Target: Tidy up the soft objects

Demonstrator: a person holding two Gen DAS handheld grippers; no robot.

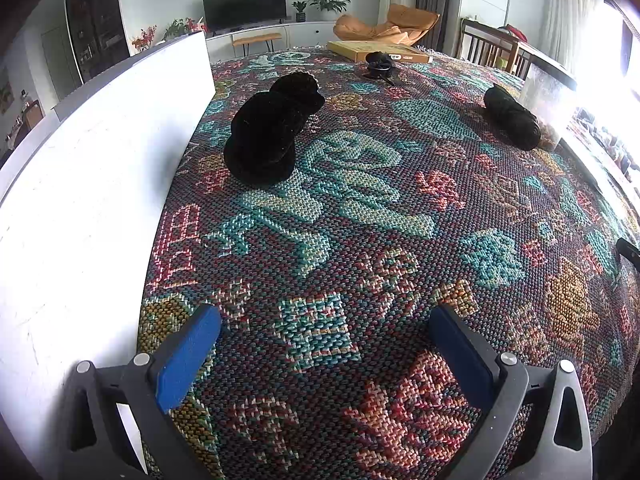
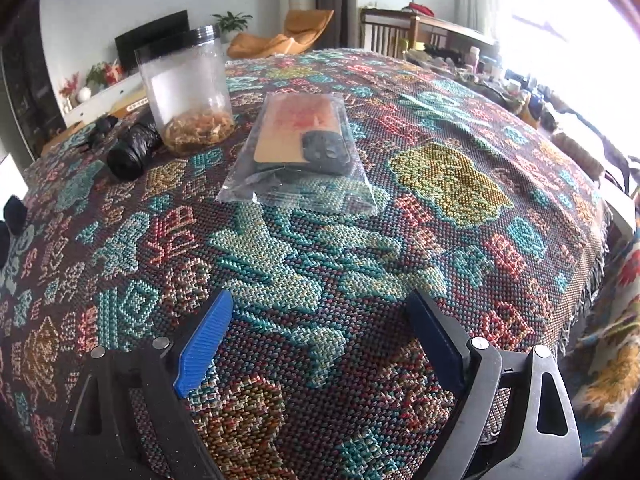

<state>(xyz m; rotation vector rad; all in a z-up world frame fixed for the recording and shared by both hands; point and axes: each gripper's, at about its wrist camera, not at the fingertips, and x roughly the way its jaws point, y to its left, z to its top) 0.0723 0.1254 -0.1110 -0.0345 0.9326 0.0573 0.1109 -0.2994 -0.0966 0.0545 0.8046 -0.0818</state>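
woven cloth [image 1: 360,208]: patterned cover over the whole table, everything lies on it.
white box wall [image 1: 100,168]: tall white panel along the left edge of the cloth in the left wrist view; whether it is an open bin i cannot tell.
black plush bundle [image 1: 268,132]: the biggest soft thing, dark and fuzzy, lying just beside the white wall and well ahead of the left tongs.
clear jar [image 2: 188,92]: black lid, some shredded stuff at the bottom, standing upright near the far left of the right wrist view.
bagged item [image 2: 300,148]: flat orange and dark piece in a clear plastic sleeve, straight ahead of the right tongs, apart from them.
black roll [image 2: 134,150]: dark rolled soft piece lying on its side, touching or just beside the jar.
left tongs [image 1: 326,332]: jaws spread wide, nothing between them, low over bare cloth.
right tongs [image 2: 322,320]: jaws spread wide too, holding nothing.
progress: judged early; soft pieces lie scattered and ungathered, none is gripped, so all the sorting looks left to do.
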